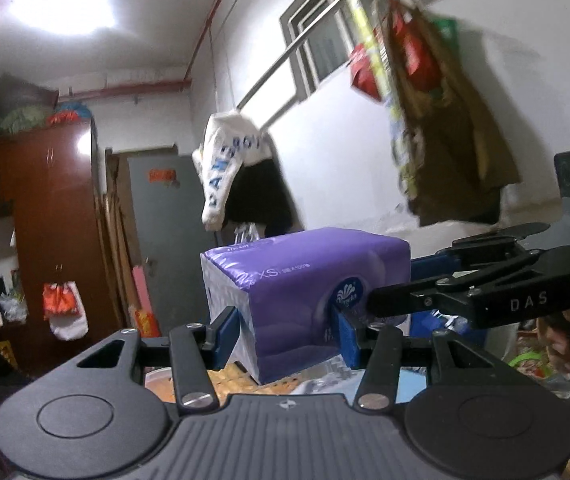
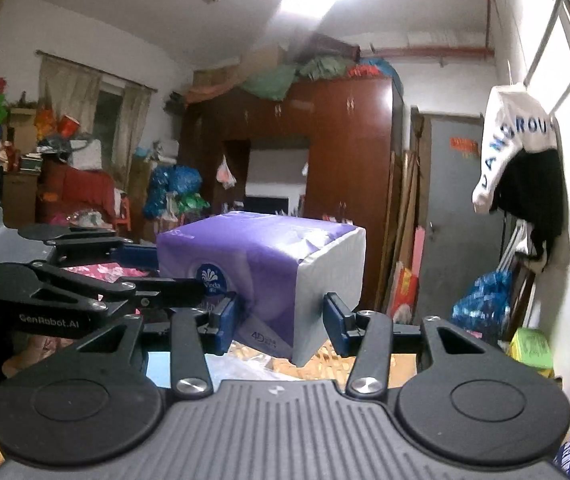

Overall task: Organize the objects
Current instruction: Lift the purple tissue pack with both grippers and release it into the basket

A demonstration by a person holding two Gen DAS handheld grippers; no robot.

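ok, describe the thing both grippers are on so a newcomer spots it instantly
Start from the brown wardrobe at the back of the room, then come forward to mid-air between the two grippers. There hangs a tissue pack, clamped by the right gripper and left gripper: the only purple, glossy soft block, with white ends.

Your tissue pack (image 1: 305,280) sits between the fingers of your left tool (image 1: 287,334), with your right tool (image 1: 397,280) reaching in from its right. Behind it stand the wardrobe (image 1: 53,216) at left and the door (image 1: 165,240).
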